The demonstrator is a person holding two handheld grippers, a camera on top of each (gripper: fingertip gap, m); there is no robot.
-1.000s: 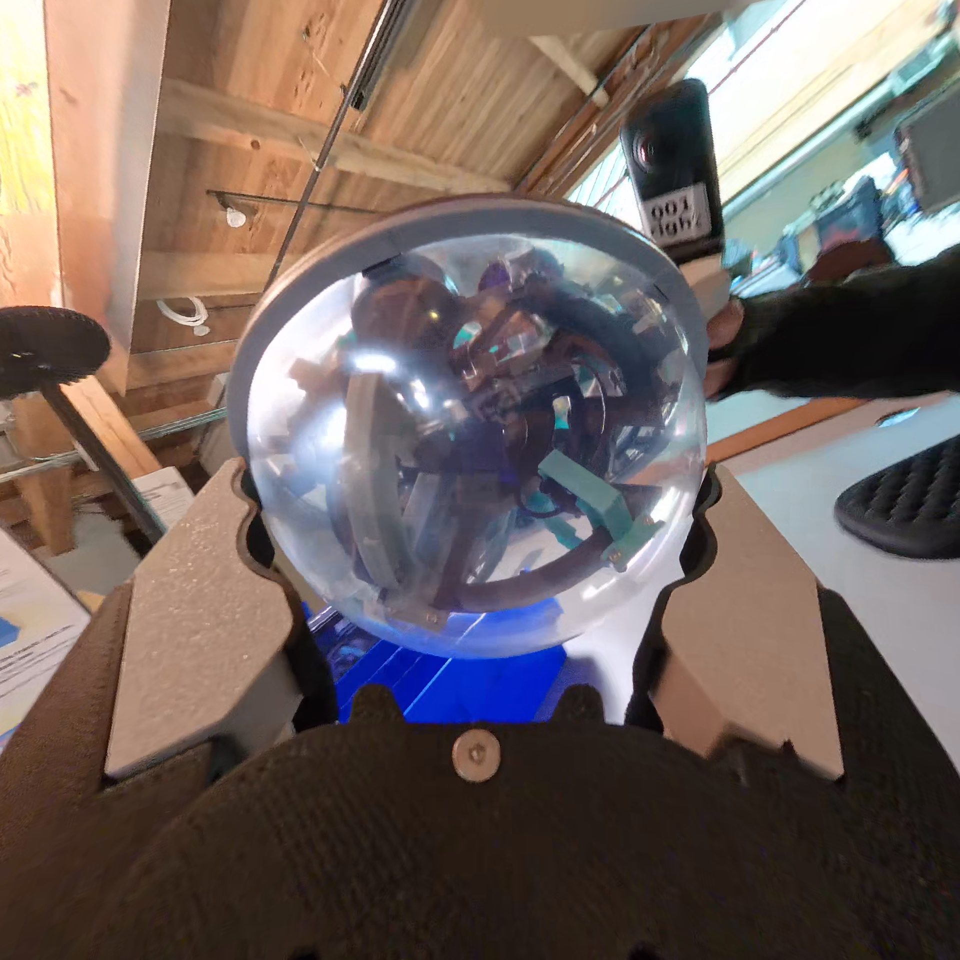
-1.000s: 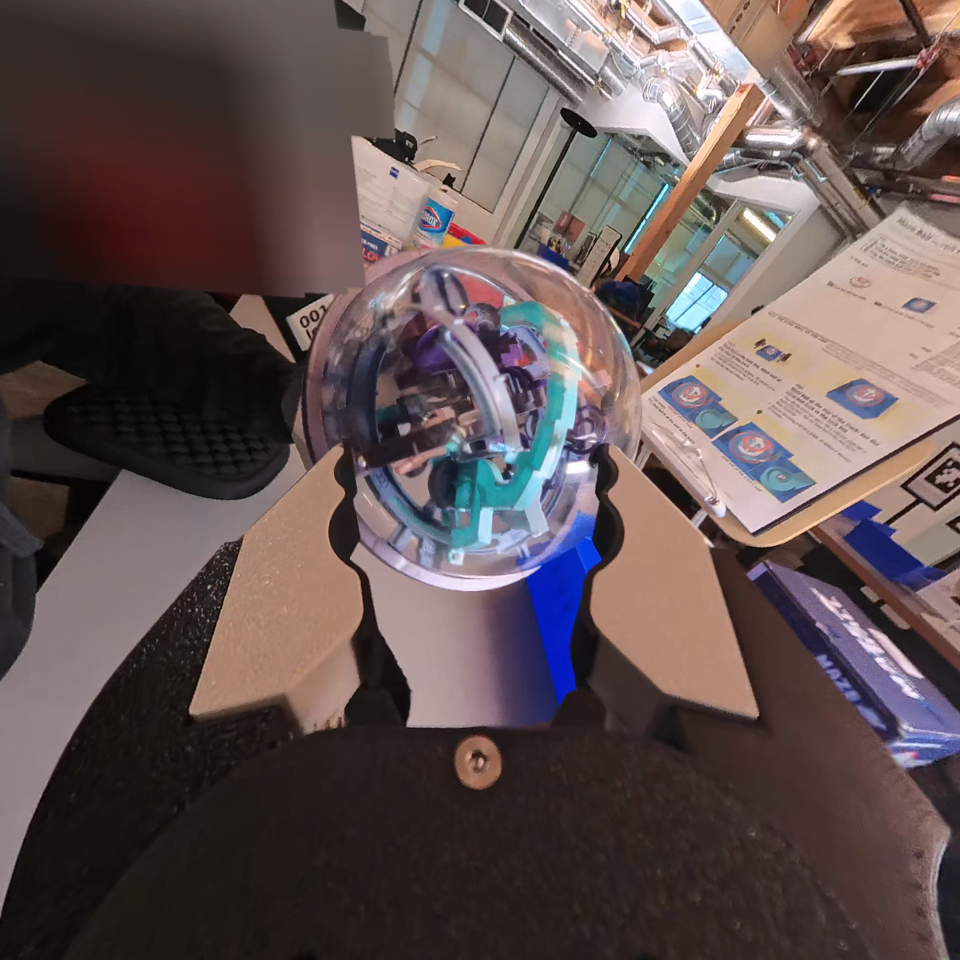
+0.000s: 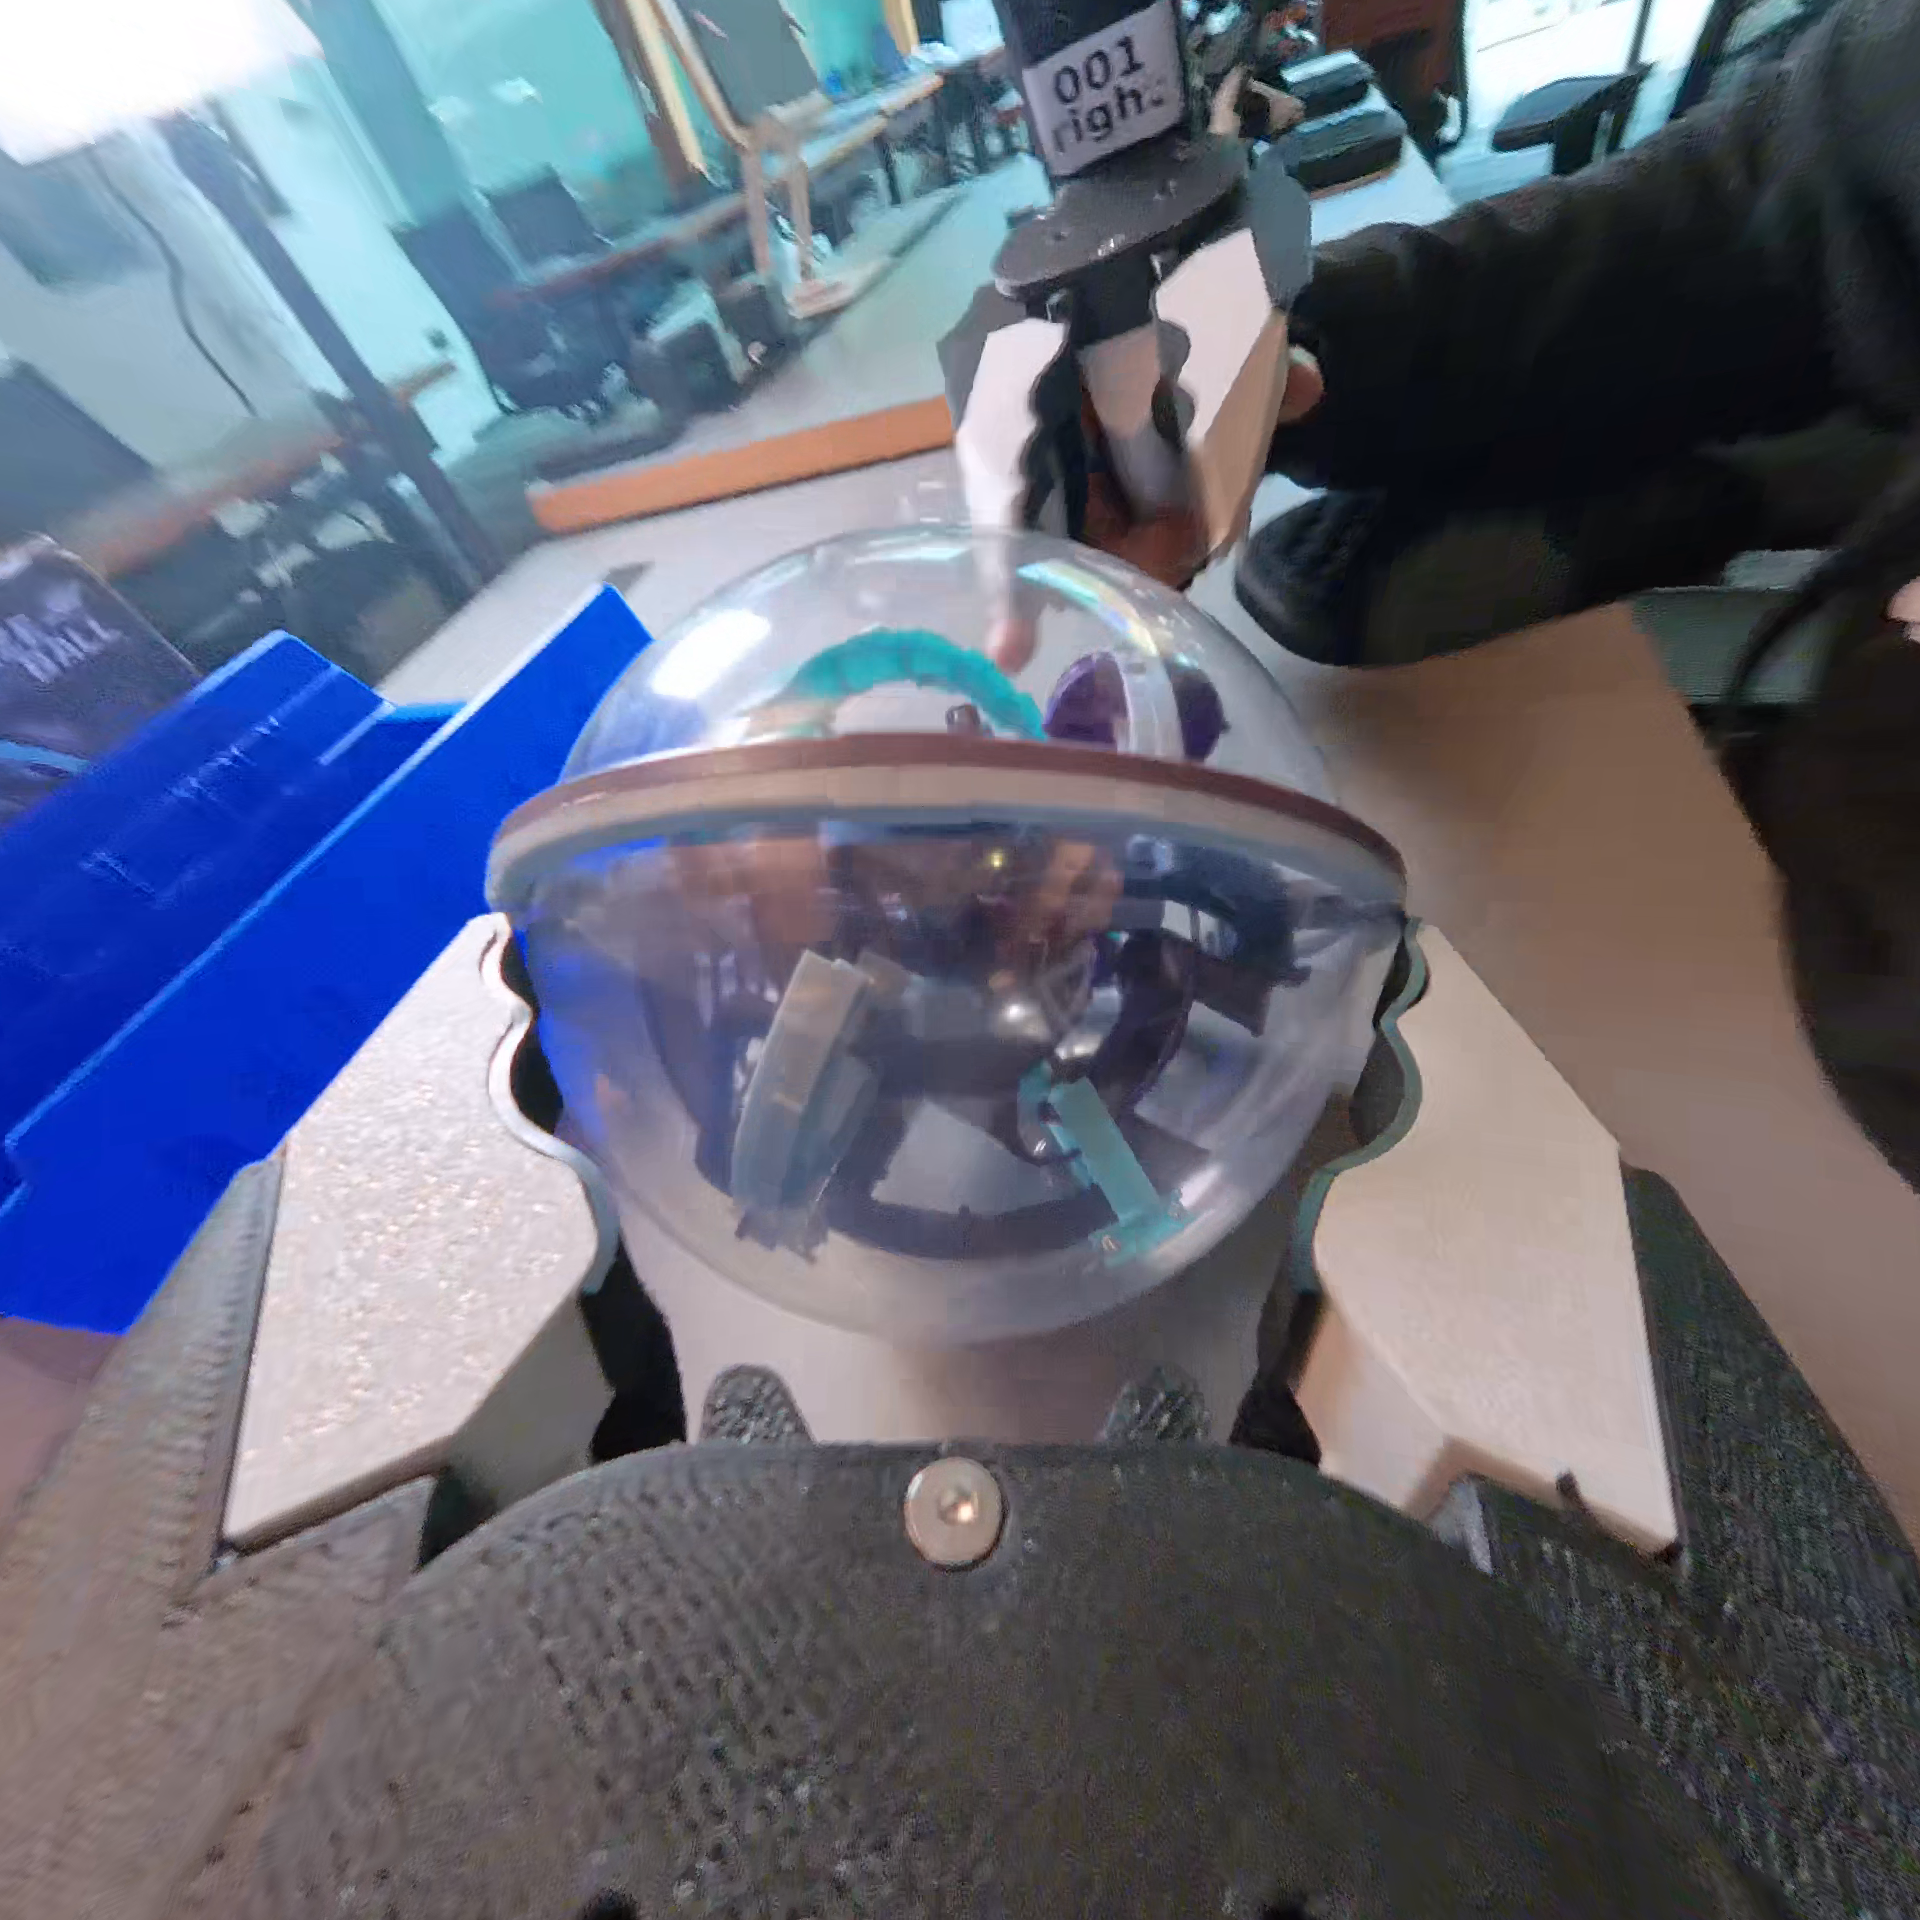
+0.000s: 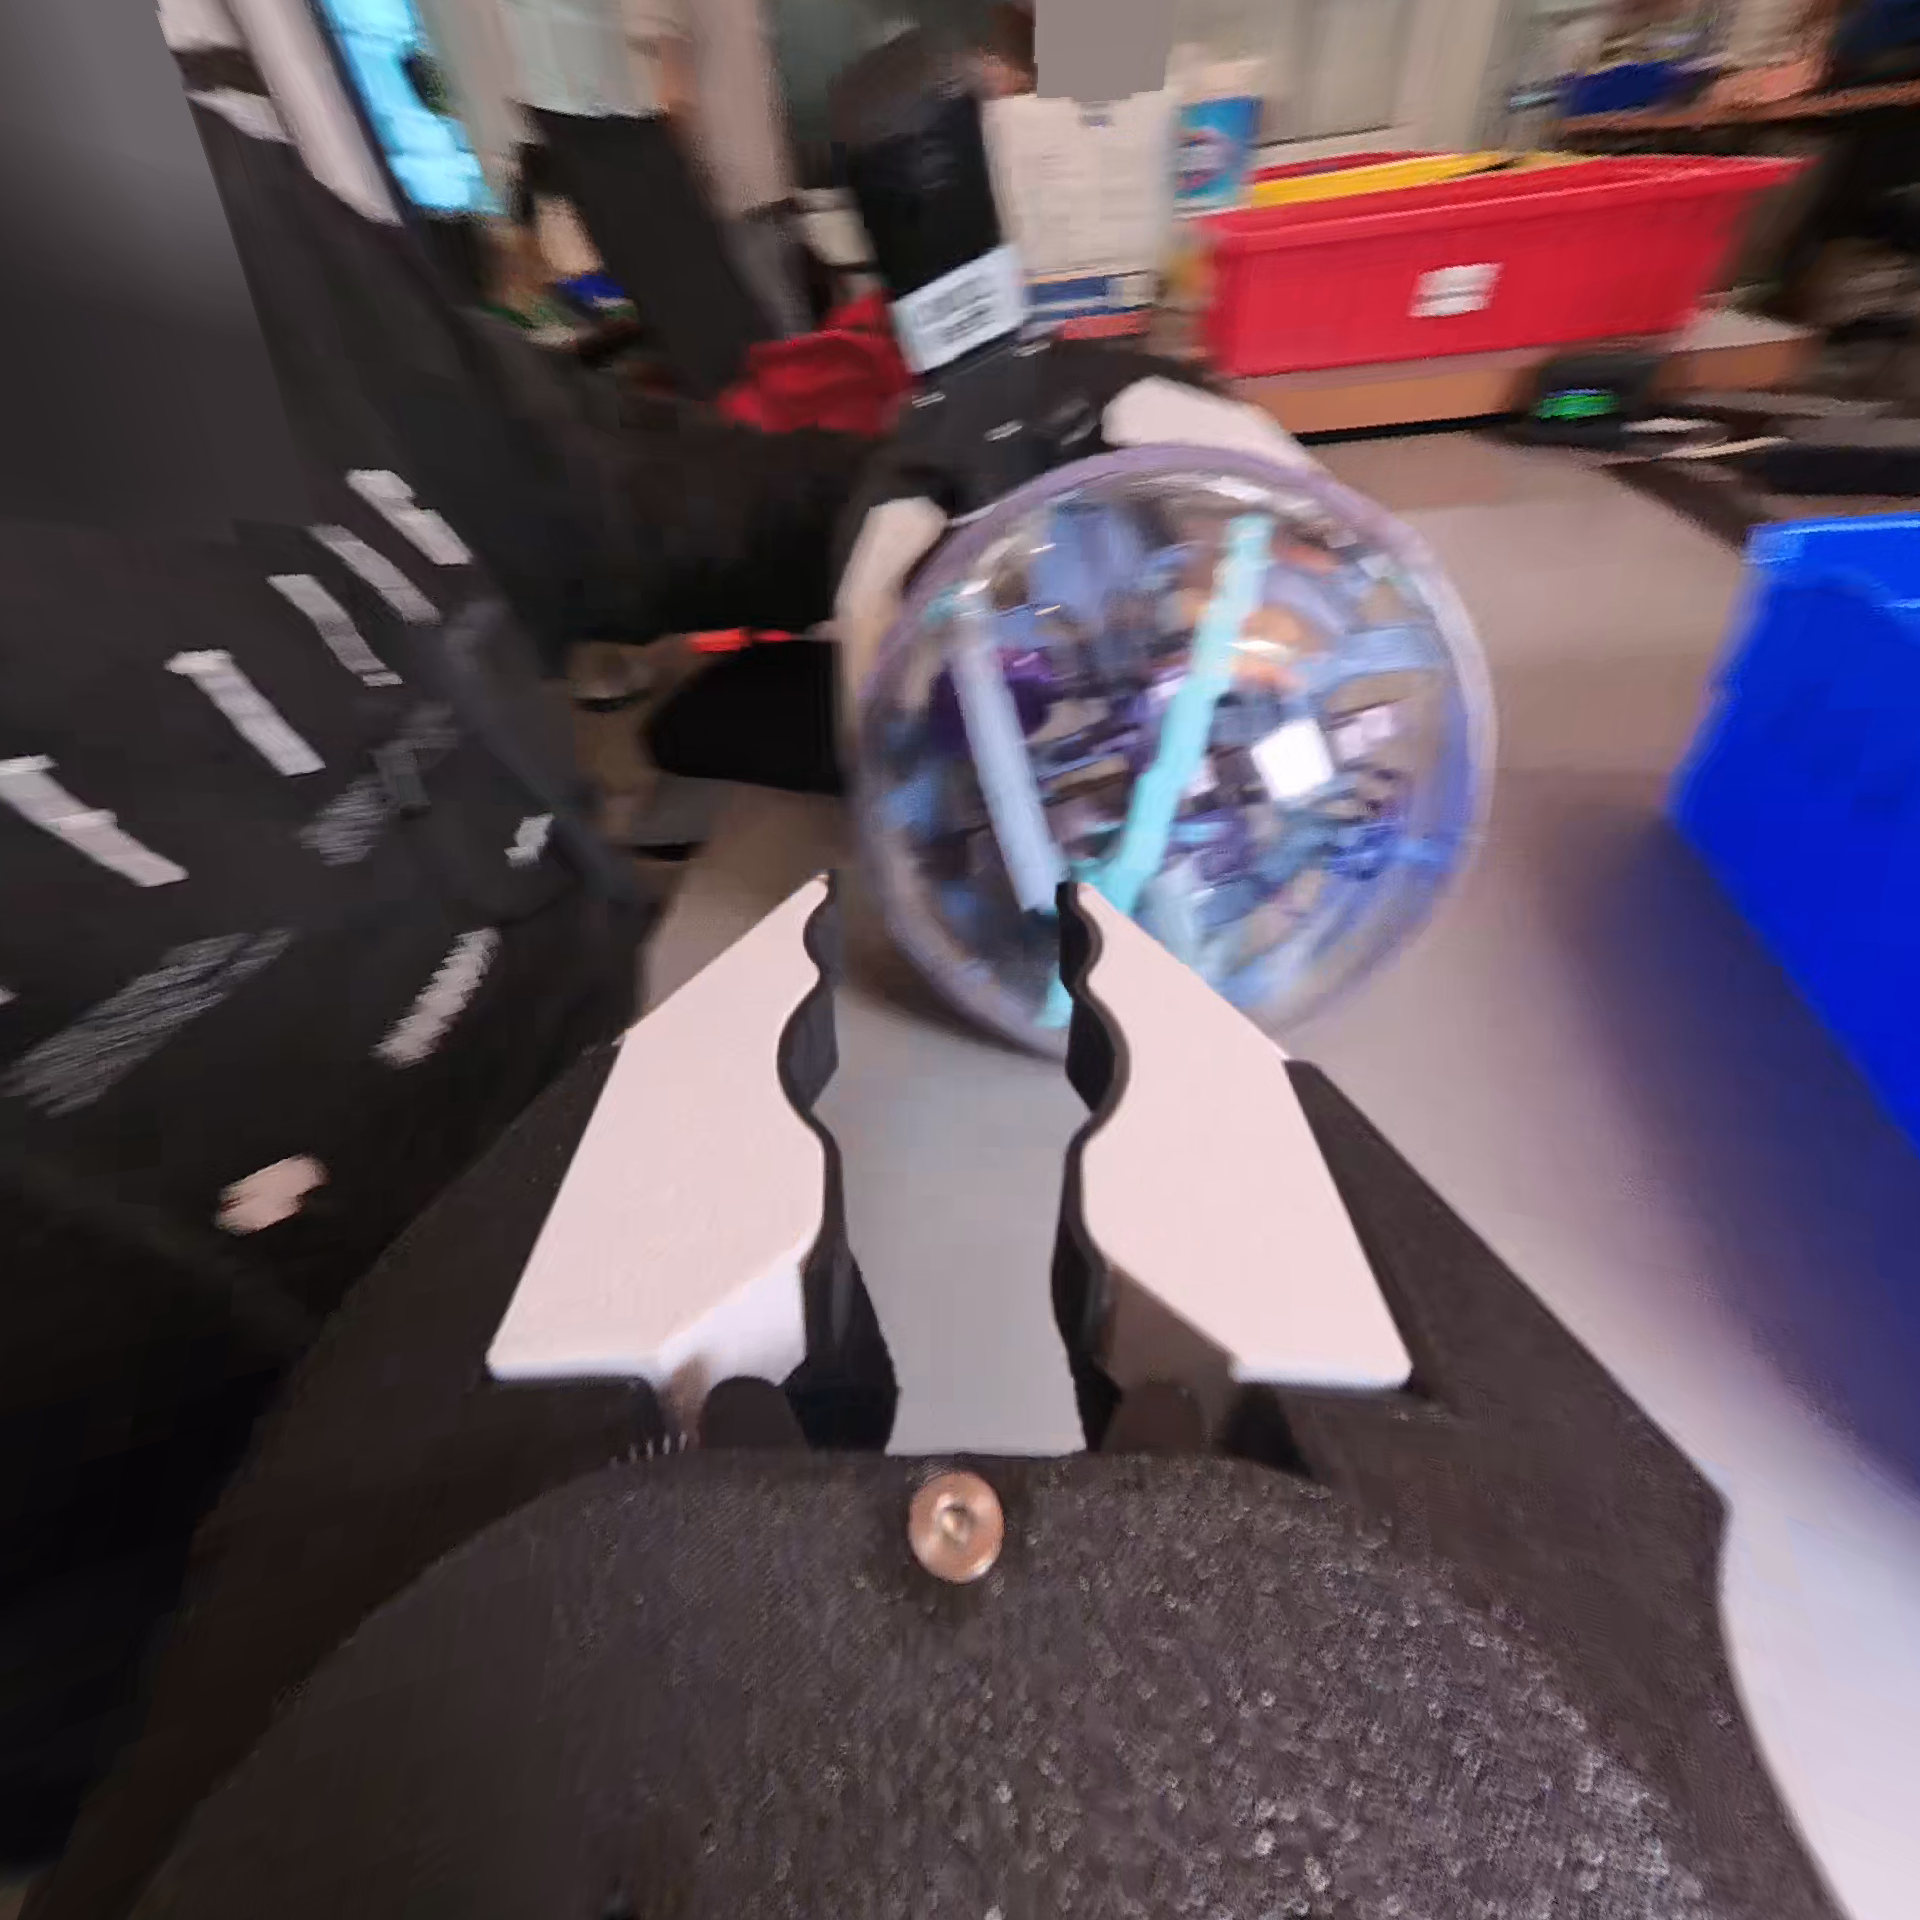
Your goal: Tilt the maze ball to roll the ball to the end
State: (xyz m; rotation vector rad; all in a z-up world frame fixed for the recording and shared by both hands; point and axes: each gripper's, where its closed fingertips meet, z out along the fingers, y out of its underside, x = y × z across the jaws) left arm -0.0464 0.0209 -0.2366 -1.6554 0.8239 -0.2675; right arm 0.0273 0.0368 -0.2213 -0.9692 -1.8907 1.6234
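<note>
The left tool [image 3: 956, 1049] grips the clear plastic maze ball [image 3: 951, 935], with its teal and purple tracks, between both white fingers [image 3: 416, 1226] above the pale desk [image 3: 1558, 831]; a blue plastic bin [image 3: 208, 883] sits left of it. The right tool [image 4: 945, 914] hangs apart beyond the sphere, jaws parted and empty.

Each of the 2 wrist cameras looks forward along its own fingers: the left wrist view sits close behind the maze ball [image 3: 951, 935], facing across the table [image 3: 1538, 831] toward the right gripper [image 3: 1107, 488], while the blurred right wrist view faces back, sharing the maze ball [image 4: 1169, 743] and blue bin [image 4: 1829, 748].
</note>
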